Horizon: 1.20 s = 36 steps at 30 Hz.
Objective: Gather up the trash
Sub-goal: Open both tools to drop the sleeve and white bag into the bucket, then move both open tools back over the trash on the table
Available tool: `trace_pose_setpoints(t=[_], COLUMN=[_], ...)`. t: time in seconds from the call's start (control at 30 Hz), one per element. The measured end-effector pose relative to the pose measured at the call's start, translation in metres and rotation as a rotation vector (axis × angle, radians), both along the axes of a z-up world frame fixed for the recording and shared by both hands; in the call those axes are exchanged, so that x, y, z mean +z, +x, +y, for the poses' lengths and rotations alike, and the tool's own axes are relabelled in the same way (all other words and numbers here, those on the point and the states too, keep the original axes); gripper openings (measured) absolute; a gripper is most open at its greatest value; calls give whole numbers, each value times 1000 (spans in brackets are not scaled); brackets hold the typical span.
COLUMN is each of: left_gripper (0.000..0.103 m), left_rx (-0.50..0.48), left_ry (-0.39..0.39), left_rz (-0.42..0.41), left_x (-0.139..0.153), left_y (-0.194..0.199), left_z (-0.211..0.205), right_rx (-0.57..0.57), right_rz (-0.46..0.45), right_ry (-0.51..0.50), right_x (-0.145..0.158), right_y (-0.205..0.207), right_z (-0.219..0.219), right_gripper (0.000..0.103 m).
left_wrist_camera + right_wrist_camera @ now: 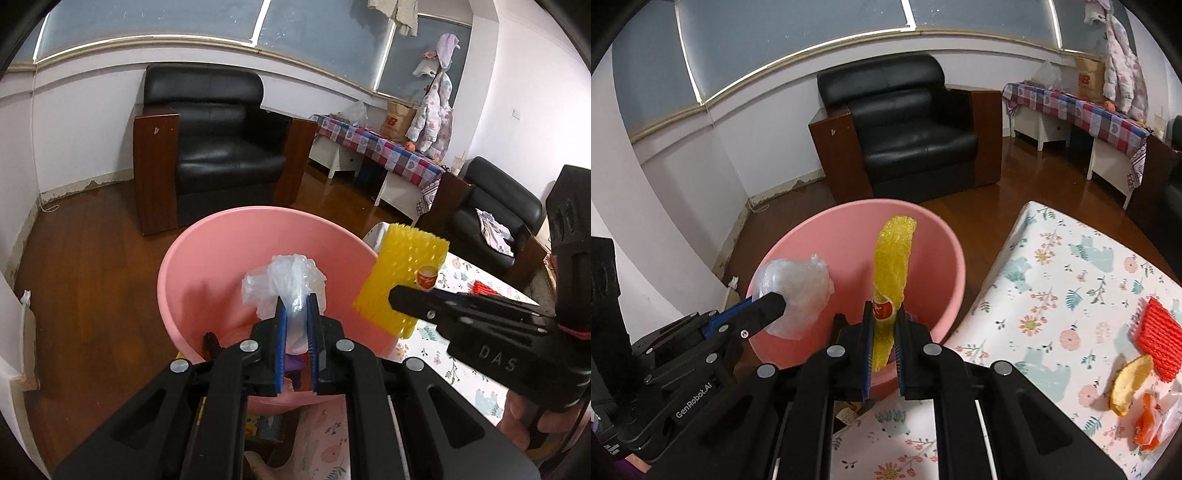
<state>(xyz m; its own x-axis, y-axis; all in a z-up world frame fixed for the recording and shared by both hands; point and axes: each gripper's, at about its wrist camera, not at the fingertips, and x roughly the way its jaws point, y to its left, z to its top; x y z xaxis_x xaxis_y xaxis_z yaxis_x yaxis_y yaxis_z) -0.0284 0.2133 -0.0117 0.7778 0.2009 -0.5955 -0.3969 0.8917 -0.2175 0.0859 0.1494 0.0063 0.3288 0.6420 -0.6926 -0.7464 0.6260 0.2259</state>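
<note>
Floral cloth, white with pale animals and flowers, covers the table (1052,295) under my right side, and past its edge lies a glossy brown wooden floor (92,266). A black leather armchair (218,147) with wooden sides stands against the pale wall, and a bench with a checked cloth (376,147) runs along the window side. On the table I see a red foam net (1156,339), a yellow peel-like scrap (1130,384) and an orange wrapper (1148,424) lying close together.

A pink plastic basin (207,266) sits just beyond the table's edge, in front of both claws. My left gripper (295,325) is nearly closed, its blue pads pinching a crumpled clear plastic bag (284,284) held above the basin's inside. My right gripper (884,332) is likewise almost shut, clamped on a yellow foam fruit net (892,258) with a small red sticker, which stands up over the basin.
</note>
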Motion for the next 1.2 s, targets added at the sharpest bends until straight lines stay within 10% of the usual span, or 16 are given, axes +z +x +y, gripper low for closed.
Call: trace_pose_setpoints(t=[0.2,0.8,1.2], left_gripper=[30,35,35], left_rx=[13,-71,-198], left_ry=[-28,-31,-7], left_rz=[31,8,44], left_x=[-3,8,13], left_y=[5,3,18], left_z=[8,-15,-70], right_rx=[5,-68,-297], right_rz=[-5,-15,-38], right_ry=[-5,-17,-27], right_x=[-4,-1,-4], right_y=[0,-21,-34], right_z=[5,-41,-160], right_gripper=[41,42,41])
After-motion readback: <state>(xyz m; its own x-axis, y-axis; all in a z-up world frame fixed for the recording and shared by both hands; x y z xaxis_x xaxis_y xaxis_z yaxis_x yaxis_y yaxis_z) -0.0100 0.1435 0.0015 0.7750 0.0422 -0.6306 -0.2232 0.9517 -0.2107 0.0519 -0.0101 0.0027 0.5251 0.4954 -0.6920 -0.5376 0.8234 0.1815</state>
